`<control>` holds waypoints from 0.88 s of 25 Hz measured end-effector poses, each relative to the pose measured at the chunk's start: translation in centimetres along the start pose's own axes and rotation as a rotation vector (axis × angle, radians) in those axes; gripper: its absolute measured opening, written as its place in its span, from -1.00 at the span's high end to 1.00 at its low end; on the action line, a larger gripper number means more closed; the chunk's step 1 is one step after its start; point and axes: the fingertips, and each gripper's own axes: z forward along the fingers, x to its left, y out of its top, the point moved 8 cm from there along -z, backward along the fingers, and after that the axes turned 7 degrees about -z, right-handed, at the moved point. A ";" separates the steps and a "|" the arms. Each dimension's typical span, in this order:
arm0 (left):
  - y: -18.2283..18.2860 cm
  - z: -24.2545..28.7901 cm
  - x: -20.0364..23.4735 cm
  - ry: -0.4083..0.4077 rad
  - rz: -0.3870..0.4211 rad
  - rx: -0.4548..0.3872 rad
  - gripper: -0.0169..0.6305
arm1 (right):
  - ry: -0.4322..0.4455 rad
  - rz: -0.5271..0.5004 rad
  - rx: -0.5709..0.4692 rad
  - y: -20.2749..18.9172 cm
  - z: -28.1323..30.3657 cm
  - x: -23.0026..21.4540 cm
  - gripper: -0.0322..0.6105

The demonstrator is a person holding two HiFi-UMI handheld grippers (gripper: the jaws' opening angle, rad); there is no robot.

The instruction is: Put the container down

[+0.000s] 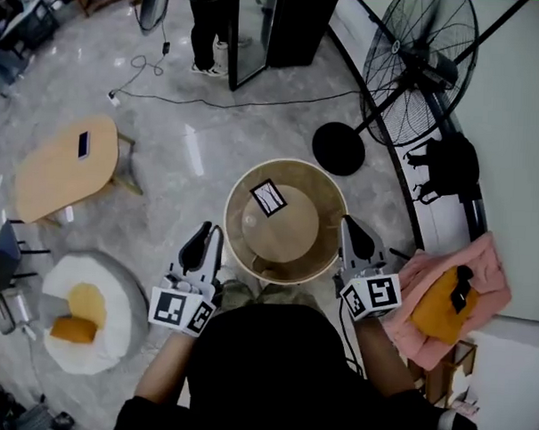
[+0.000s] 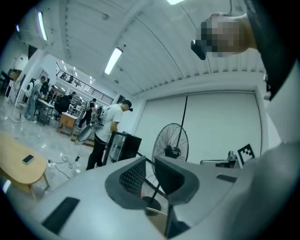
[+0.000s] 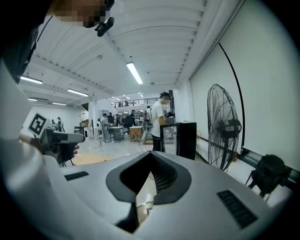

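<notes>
Left hand-held gripper (image 1: pixel 213 229) and right hand-held gripper (image 1: pixel 347 225) each clamp the rim of one round container (image 1: pixel 326 196).

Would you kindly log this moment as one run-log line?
left gripper: shut on container rim | right gripper: shut on opposite rim

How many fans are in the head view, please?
2: a large fan at the upper right; a smaller fan at the top edge, left of centre. Others may be hidden.
</notes>
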 end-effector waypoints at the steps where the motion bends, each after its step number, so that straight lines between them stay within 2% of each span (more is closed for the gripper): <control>1: 0.9 -0.1 -0.2 0.014 0.017 -0.009 0.77 | -0.004 -0.007 -0.019 1.1 -0.3 -0.3 0.83; 4: 3.2 0.1 -0.7 0.041 0.048 -0.012 0.85 | -0.047 -0.042 -0.052 3.8 -1.4 -1.6 0.83; 9: 5.5 0.7 -0.5 0.027 0.088 -0.020 0.87 | -0.105 -0.072 -0.078 6.2 -1.7 -1.8 0.83; 16: 6.1 1.6 0.1 0.033 0.173 0.004 0.87 | -0.123 -0.099 -0.089 7.1 -1.9 -1.3 0.83; 22: 5.6 1.8 0.6 0.023 0.160 0.016 0.87 | -0.140 -0.080 -0.069 6.6 -1.9 -1.1 0.83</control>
